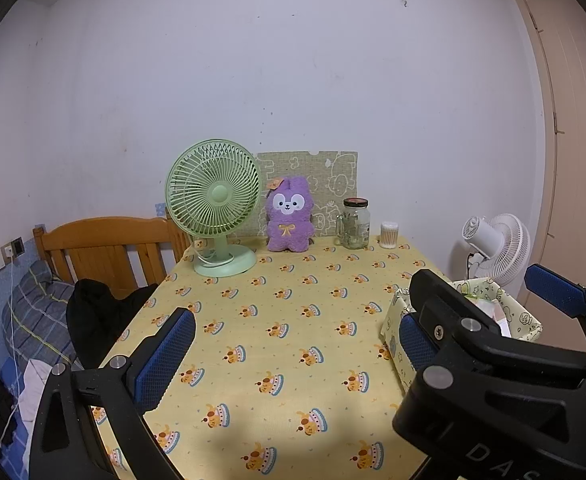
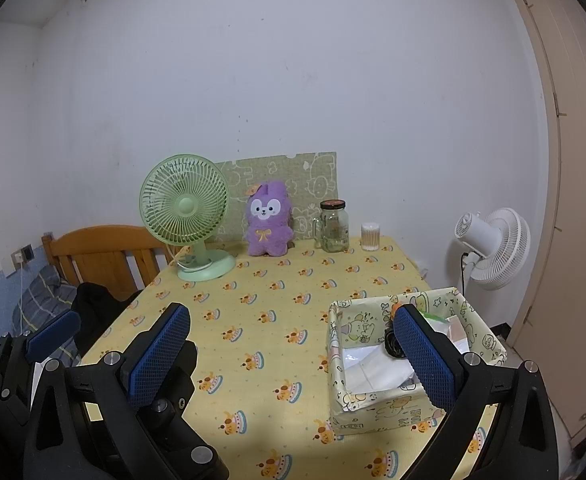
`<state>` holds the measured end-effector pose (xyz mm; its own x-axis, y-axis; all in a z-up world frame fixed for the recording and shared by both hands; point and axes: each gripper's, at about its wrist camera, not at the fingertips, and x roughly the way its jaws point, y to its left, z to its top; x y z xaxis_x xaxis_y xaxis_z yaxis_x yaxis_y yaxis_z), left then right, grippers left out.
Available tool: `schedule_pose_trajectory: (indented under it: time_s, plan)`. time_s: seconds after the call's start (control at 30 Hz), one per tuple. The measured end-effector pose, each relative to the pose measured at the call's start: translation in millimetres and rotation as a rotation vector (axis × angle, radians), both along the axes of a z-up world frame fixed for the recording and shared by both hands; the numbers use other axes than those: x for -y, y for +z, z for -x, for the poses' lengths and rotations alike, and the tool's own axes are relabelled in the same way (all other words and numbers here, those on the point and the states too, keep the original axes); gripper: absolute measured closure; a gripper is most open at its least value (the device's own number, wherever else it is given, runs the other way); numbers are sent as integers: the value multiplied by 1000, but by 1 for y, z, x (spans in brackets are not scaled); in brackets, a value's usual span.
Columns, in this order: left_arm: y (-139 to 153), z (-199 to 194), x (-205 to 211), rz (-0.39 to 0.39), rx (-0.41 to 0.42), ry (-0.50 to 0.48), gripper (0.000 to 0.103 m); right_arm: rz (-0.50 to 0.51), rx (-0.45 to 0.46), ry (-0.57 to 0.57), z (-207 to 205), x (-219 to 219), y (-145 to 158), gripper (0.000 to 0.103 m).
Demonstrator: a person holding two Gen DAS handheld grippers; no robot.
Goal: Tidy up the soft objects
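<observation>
A purple plush bunny point(image 1: 290, 218) sits upright at the back of the table, against a green patterned board; it also shows in the right wrist view point(image 2: 269, 222). A patterned open box point(image 2: 413, 360) with white folded items stands at the table's front right; in the left wrist view the box point(image 1: 521, 312) is partly hidden by the other gripper. My left gripper point(image 1: 293, 356) is open and empty above the front of the table. My right gripper point(image 2: 293, 360) is open and empty, its right finger point(image 2: 425, 356) in front of the box.
A green desk fan point(image 1: 217, 204) stands left of the bunny. A glass jar point(image 1: 355, 224) and a cotton swab tub point(image 1: 389, 235) stand to its right. A white floor fan point(image 2: 493, 248) is right of the table. A wooden headboard point(image 1: 105, 248) and bedding lie left.
</observation>
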<state>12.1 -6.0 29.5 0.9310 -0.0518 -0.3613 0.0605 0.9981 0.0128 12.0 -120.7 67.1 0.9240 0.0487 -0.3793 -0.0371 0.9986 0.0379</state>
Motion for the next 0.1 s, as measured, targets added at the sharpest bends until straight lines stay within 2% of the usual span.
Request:
schedule_pose_trajectory:
  time_s: [0.1]
  plan:
    - [0,0,0,0,1,-3,0,0,0,0,0,0,0,0]
